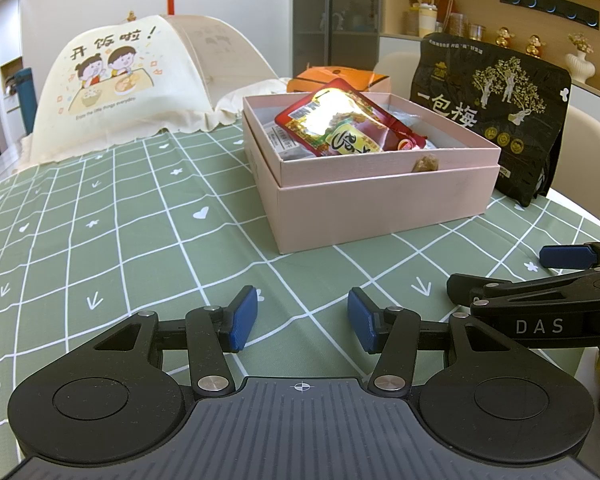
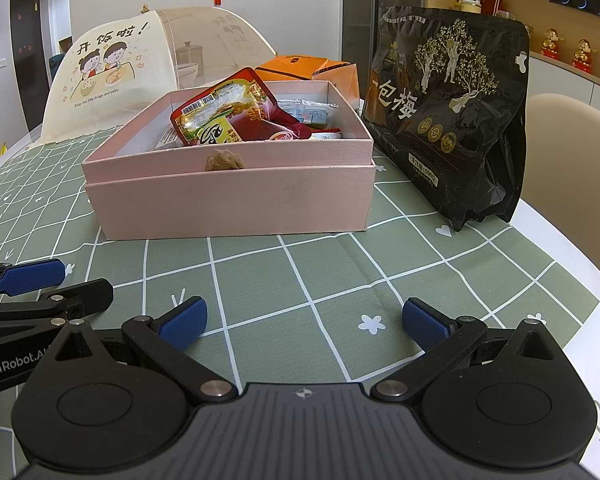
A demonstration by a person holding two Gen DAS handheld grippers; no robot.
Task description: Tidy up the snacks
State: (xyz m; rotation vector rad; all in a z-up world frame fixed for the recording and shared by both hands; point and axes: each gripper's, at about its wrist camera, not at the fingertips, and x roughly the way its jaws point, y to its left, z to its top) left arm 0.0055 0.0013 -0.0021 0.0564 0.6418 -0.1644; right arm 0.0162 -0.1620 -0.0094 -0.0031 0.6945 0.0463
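At the bottom of each wrist view, the left gripper (image 1: 302, 322) and right gripper (image 2: 304, 322) are held released and empty over the green tablecloth (image 1: 140, 240), apparently waiting, while snack packets (image 1: 340, 122) are seen gathered in the pink box (image 1: 380, 200) at centre frame, with a black bag (image 2: 452, 120) left upright outside.

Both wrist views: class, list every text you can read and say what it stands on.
"开饭啦!" and "Enjoy the little things everyday": food cover.
"一包梅": black bag.
"DAS": right gripper.
"GenRobot.AI", cut off: left gripper.
Red snack packet print, barcode and the bag's small print: unreadable.
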